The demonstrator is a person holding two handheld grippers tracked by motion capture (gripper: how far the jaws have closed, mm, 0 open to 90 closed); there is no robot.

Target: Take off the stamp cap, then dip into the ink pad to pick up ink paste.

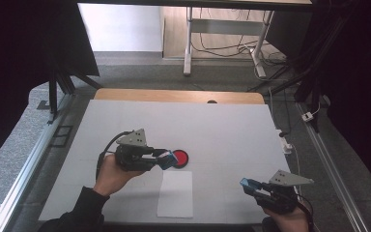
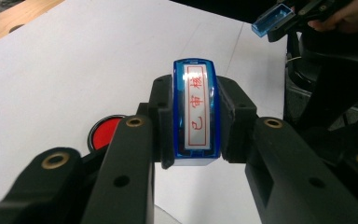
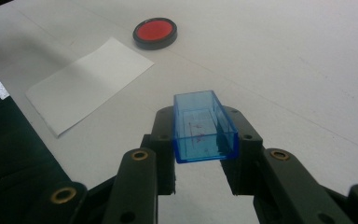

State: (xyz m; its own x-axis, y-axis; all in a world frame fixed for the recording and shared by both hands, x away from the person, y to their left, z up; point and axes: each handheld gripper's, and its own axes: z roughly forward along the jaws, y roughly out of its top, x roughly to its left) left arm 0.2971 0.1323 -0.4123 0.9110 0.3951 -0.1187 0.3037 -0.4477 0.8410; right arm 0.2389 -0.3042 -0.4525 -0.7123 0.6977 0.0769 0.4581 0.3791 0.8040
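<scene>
My left gripper (image 2: 196,122) is shut on a blue stamp (image 2: 196,112) with a white label of red characters. In the high view the left gripper (image 1: 166,160) holds the stamp (image 1: 165,160) right beside a round red ink pad (image 1: 179,157), just left of it. My right gripper (image 3: 204,135) is shut on the stamp's clear blue cap (image 3: 203,126), open side up. In the high view that right gripper (image 1: 248,184) hovers with the cap (image 1: 247,183) near the table's front right. A white sheet of paper (image 1: 175,193) lies between the two hands.
The white table cover (image 1: 222,130) reaches to a wooden edge (image 1: 174,95) at the back. A metal rail (image 1: 331,164) runs along the right side with a cable and a plug (image 1: 286,145) beside it. Desk legs and cords stand on the floor behind.
</scene>
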